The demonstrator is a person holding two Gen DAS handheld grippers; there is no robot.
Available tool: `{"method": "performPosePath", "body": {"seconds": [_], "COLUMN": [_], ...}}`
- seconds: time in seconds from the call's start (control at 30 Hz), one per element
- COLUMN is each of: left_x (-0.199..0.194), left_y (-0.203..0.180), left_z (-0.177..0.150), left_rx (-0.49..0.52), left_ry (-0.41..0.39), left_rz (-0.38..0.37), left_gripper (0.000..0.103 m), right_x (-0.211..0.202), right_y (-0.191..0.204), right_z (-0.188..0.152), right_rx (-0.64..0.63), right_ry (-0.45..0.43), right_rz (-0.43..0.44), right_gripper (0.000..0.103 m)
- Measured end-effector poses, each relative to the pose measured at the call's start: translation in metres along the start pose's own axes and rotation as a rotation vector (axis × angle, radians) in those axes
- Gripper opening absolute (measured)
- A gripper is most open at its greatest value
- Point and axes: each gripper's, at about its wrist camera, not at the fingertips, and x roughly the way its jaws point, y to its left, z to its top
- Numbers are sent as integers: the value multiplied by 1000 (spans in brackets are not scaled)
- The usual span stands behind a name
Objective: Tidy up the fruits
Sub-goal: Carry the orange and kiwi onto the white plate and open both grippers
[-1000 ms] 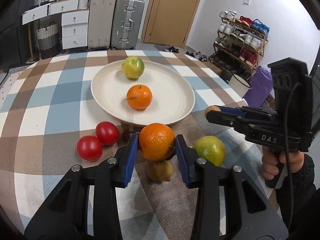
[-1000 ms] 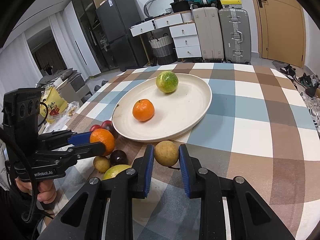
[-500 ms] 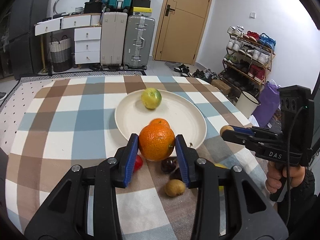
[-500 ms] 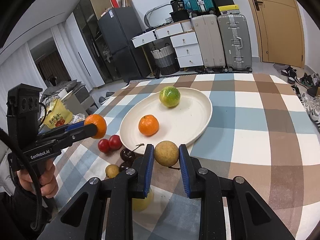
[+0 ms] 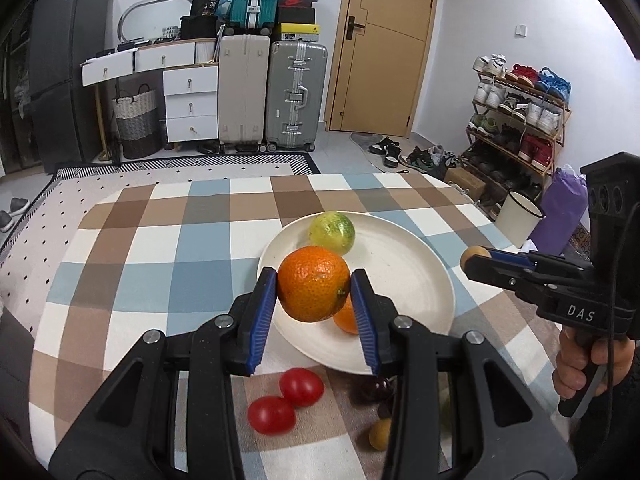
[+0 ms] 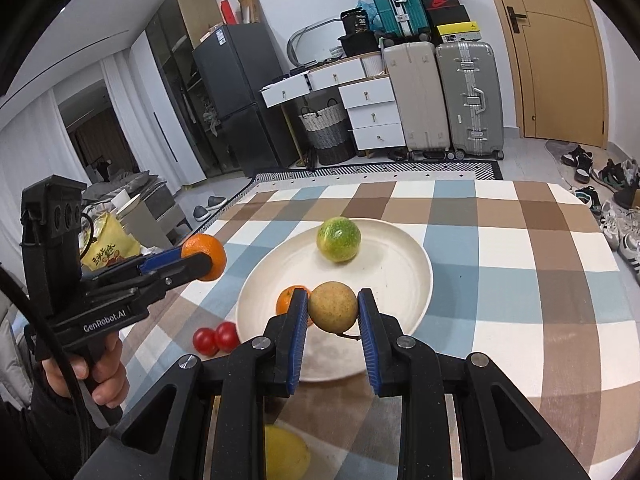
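My left gripper is shut on a large orange and holds it in the air over the near left rim of the cream plate. My right gripper is shut on a tan round fruit, held above the plate's near edge. On the plate lie a green-yellow citrus and a small orange, which is partly hidden by my fingers. The left gripper with its orange also shows in the right wrist view.
Two red tomatoes lie on the checked tablecloth near the plate, with dark cherries and a small brown fruit beside them. A yellow-green fruit lies under my right gripper. Suitcases and a shoe rack stand beyond the table.
Both grippers have risen with their fruits. The left one lifted the large orange off the cloth and moved it toward the plate. The right one carried the tan fruit over the plate's near edge.
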Motion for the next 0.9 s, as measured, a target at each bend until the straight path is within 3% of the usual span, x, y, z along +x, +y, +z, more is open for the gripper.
{"method": "performPosePath", "body": {"seconds": [0.33,0.47,0.77,0.83,0.9], "left_x": [52,69,94,96,94], "left_y": [3,4,11,12,12], "left_z": [8,3,-8,-8,-7], "left_rx": [9,14,15,16,15], "left_ry": [19,44,95,105,92], "left_rz": [-12,-16,-5,9,-1], "left_gripper": [35,35,35,35,35], "right_x": [35,54,72,70,68], "right_y": [-16,-25,-32,-32,-33], "right_z": [19,13,7,8,9], "right_rx": [9,-4,23,26,32], "right_ry": [21,42,50,37,31], "right_rz": [-33,-98,-91,-91,-99], "right_gripper": [25,25,26,29,44]}}
